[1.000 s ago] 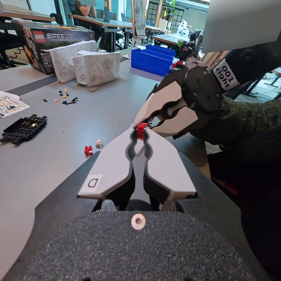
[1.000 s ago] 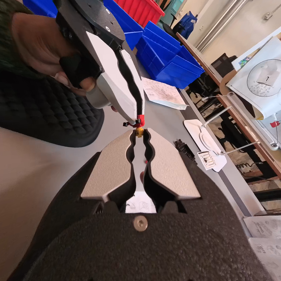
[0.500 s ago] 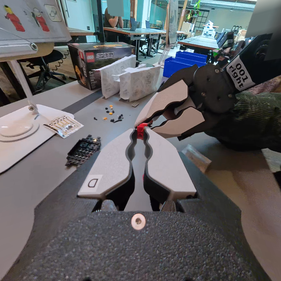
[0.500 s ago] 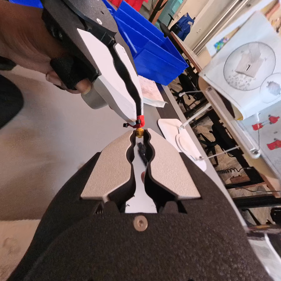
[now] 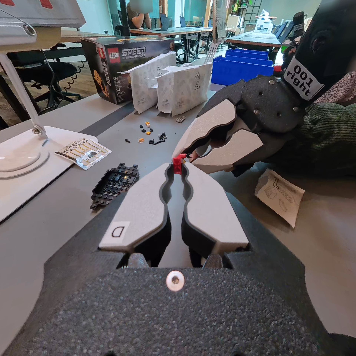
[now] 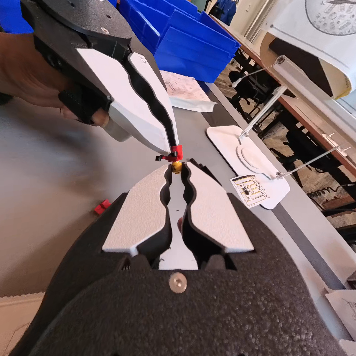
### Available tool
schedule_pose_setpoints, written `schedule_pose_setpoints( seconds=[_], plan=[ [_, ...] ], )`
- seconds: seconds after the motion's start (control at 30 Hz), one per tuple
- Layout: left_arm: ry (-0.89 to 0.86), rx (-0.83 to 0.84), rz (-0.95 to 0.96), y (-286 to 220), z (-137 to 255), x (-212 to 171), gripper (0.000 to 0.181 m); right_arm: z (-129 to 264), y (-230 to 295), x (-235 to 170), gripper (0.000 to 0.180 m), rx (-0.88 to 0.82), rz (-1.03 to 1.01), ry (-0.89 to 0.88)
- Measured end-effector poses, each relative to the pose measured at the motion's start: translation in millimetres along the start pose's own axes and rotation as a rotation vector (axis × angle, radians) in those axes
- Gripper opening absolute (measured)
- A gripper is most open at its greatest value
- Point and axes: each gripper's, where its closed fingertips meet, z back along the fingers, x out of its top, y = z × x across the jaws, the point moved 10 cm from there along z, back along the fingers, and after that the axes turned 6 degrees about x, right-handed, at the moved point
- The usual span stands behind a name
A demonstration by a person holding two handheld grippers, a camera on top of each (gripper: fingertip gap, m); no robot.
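My left gripper [image 5: 177, 170] is shut on a small red minifigure torso [image 5: 176, 163] with a black hand sticking out. My right gripper [image 5: 184, 160] comes in from the right, tip to tip with it. In the right wrist view my right gripper [image 6: 176, 169] is shut on a yellow minifigure head [image 6: 176, 167]. The head sits right against the red torso [image 6: 176, 153], which the left gripper [image 6: 173, 149] holds from the upper left. Both are held above the grey table [image 5: 48, 221].
A black studded plate [image 5: 115, 185] lies below left of the grippers. Small loose parts [image 5: 150, 134], a sticker sheet [image 5: 83, 152], a white stand base [image 5: 19, 163], a toy box [image 5: 125, 63], paper bags [image 5: 173, 90], blue bins [image 5: 240, 69] and a loose red piece [image 6: 102, 207] are around. My two grippers' fingertips are within a few centimetres of each other. My right tips are roughly 12 centimeters from the black studded plate [image 5: 115, 185].
Both grippers, kept tip to tip with torso and head, have swung left across the table. The white stand base and black plate have come into view nearby.
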Motion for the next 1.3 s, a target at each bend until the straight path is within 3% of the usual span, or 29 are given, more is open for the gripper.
schedule_pose_setpoints(
  seconds=[0.43,0.47,0.53,0.6,0.8,0.93,1.1,1.3],
  plan=[
    [-0.034,-0.027,-0.027,-12,9,7,0.007,12,4,3,0.010,0.019,0.032,-0.013],
    [-0.075,-0.030,-0.019,-12,13,9,0.006,11,-1,-7,0.010,-0.021,0.030,0.090],
    [-0.237,-0.004,0.071,4,41,26,0.003,23,-10,-24,0.010,-0.023,-0.045,0.074],
    [-0.166,0.064,-0.041,5,44,18,0.000,31,-8,2,0.010,-0.061,-0.020,-0.059],
    [-0.070,0.004,0.022,5,21,8,0.000,23,-4,0,0.010,-0.035,0.030,-0.019],
    [-0.021,-0.100,0.024,-6,10,2,0.035,18,7,3,0.010,-0.003,0.123,-0.004],
    [0.061,-0.184,0.013,-12,3,0,0.007,12,24,8,0.010,0.012,0.285,0.021],
    [0.087,-0.133,-0.065,-17,5,5,0.008,14,23,8,0.010,0.000,0.255,0.002]
  ],
)
